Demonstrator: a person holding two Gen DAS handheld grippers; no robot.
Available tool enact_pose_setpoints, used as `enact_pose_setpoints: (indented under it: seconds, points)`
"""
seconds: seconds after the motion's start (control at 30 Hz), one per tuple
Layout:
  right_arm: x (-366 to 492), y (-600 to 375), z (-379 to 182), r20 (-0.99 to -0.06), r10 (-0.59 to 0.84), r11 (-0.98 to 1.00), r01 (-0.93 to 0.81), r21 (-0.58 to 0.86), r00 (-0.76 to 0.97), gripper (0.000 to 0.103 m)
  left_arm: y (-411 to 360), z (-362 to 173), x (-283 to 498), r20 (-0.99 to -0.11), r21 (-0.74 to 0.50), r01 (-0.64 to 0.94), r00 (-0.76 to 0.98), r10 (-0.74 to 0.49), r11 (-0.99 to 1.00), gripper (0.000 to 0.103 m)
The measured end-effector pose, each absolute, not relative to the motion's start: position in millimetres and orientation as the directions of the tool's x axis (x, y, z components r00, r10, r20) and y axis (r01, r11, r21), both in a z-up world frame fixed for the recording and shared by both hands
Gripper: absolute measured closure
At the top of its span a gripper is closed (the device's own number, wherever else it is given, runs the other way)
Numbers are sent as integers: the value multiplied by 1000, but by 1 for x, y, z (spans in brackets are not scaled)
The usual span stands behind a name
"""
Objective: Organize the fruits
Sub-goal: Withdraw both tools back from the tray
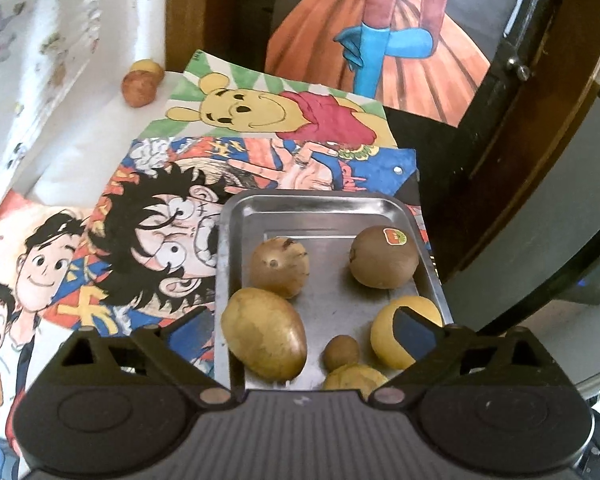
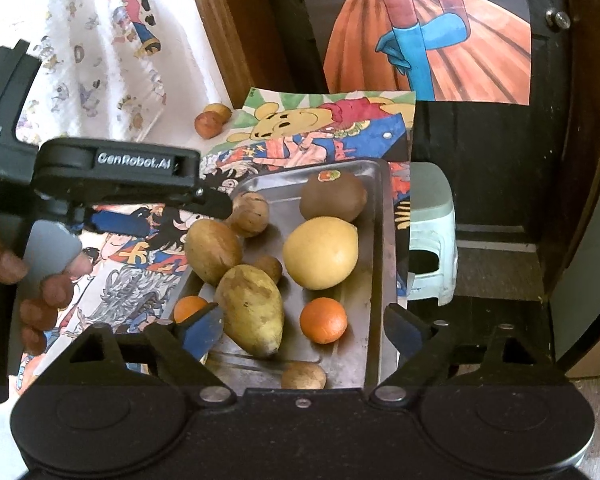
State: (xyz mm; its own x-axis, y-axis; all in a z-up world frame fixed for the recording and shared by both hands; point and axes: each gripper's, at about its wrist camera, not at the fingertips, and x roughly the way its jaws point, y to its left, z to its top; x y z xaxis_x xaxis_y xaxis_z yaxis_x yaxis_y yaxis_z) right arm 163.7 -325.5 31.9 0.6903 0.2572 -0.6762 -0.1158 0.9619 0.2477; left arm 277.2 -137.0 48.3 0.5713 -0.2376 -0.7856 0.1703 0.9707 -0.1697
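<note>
Right gripper (image 2: 304,330), matte black w/ blue-padded fingers, is hanging wide apart over the near end of a dented steel tray (image 2: 374,280), gripping nothing. Between its fingers a blotchy oblong mango (image 2: 252,308) and a small round orange (image 2: 323,319) are lying; beyond them a smooth yellow lemon (image 2: 320,252) and fuzzy brown kiwi (image 2: 332,196). Left gripper (image 1: 306,326) is also hovering spread, empty, over the tray. Two round fruits (image 1: 140,82) are sitting well beyond, on the cartoon-print paper.

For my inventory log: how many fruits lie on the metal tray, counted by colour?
Orange fruits: 2
Bright yellow fruit: 1
Brown or yellow-brown fruits: 6
Total on the tray: 9
</note>
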Motion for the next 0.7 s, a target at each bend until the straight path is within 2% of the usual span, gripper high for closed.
enact_pose_setpoints:
  seconds: [0.4, 0.7]
  points:
    - [156, -322, 44, -659, 271, 957, -124, 262, 702, 4, -108, 60, 246, -776, -157, 46, 613, -152, 987, 1]
    - [144, -320, 59, -626, 213, 972, -97, 215, 750, 2, -88, 63, 225, -785, -115, -4, 613, -88, 993, 1]
